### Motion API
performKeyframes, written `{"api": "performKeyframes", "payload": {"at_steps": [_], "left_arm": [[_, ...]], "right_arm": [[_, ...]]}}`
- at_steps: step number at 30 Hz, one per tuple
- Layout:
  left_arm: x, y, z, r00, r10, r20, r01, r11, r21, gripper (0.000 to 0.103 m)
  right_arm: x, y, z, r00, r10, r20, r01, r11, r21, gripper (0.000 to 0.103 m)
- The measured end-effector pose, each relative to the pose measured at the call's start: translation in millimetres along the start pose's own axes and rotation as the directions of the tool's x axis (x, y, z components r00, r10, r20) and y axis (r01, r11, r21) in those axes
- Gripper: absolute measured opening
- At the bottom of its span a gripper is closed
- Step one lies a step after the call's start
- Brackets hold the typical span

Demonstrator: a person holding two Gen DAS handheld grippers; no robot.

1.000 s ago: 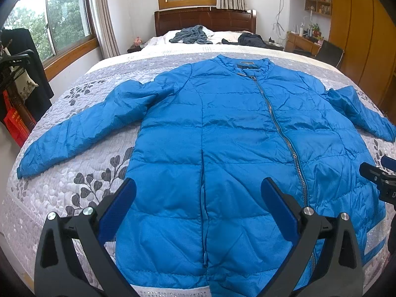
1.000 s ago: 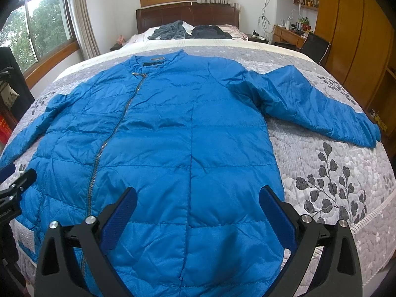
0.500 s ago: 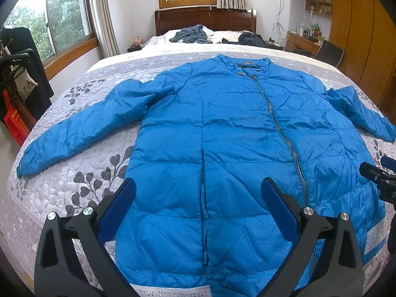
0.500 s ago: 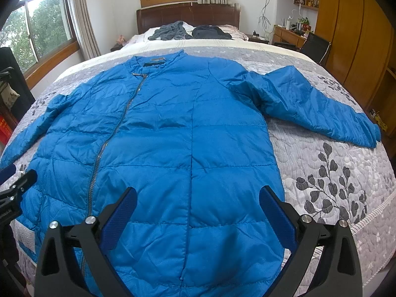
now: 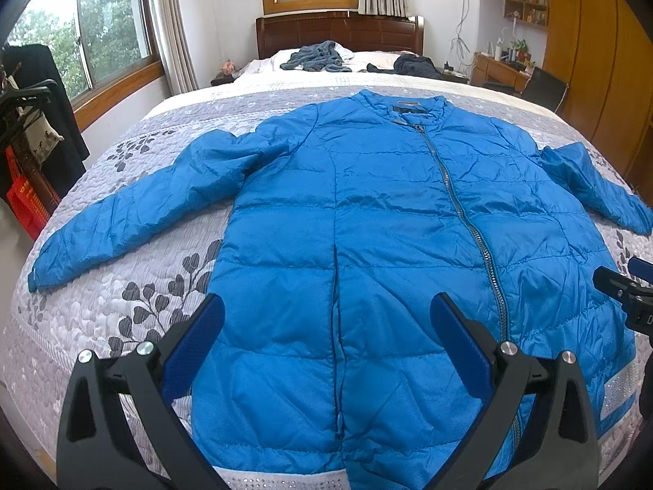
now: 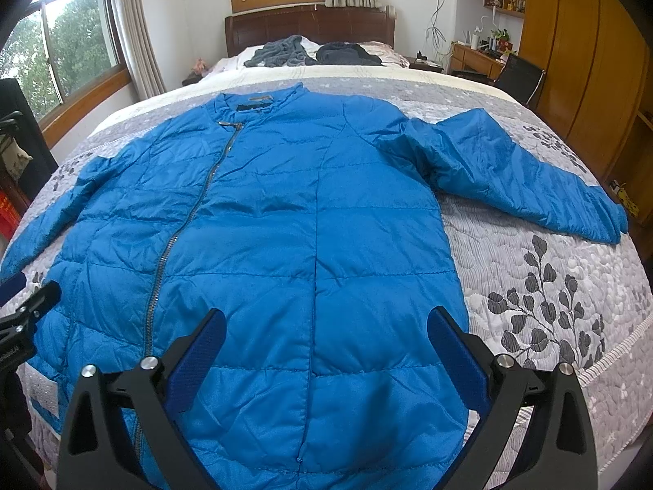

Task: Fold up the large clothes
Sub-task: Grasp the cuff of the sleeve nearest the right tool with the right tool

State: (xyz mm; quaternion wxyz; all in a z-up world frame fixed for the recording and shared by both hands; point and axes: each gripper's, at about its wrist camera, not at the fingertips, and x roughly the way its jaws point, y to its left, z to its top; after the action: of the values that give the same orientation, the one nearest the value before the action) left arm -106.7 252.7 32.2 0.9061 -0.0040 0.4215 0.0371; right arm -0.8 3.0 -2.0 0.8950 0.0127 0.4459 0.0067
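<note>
Folding has not begun: the blue jacket (image 5: pixel 387 237) lies front-up and zipped on the quilted bedspread (image 5: pixel 134 286), collar toward the headboard (image 5: pixel 338 34), hem at the foot edge, both sleeves spread out to either side. The left gripper (image 5: pixel 326 335) hovers above the hem on the jacket's left half, jaws wide and holding nothing; the right gripper (image 6: pixel 324 339) hovers above the hem on the other half, jaws equally wide and empty. Neither touches the cloth.

The step in hand looks like choosing a first grasp. Doing it well probably means starting with a sleeve: pinch the left sleeve (image 5: pixel 134 212) near its cuff, lift only enough to clear the quilting, and lay it across the jacket's chest, then mirror that with the right sleeve (image 6: pixel 522 175). The puffy shell is slippery and springy, so a deep bite on a seam should hold better than a pinch on loose filling, and pressing air out after each fold should keep it flat.

No container shows clearly in either view; beyond the jacket's collar, loose dark clothes (image 5: pixel 318 57) lie heaped near the headboard, not in anything.
</note>
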Motion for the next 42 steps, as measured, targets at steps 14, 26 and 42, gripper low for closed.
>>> {"api": "performKeyframes", "payload": {"at_steps": [14,26,42], "left_arm": [[0.0,1.0,-0.8,1.000,0.004,0.001,-0.004,1.000,-0.006,0.100],[15.0,-6.8,6.2,0.993,-0.109,-0.045,0.107,0.994,-0.032,0.100],[69.8,-132.5,80.0,0.964,-0.255,-0.076,0.259,0.964,0.053,0.100]], "right_arm": [[0.4,0.2,0.3,1.000,-0.001,0.001,0.001,1.000,0.000,0.099],[1.5,-42.1,6.1,0.998,0.038,0.046,-0.040,0.998,0.056,0.099],[62.3,-390.3,41.6,0.991,-0.045,-0.129,0.114,0.792,0.600,0.099]]}}
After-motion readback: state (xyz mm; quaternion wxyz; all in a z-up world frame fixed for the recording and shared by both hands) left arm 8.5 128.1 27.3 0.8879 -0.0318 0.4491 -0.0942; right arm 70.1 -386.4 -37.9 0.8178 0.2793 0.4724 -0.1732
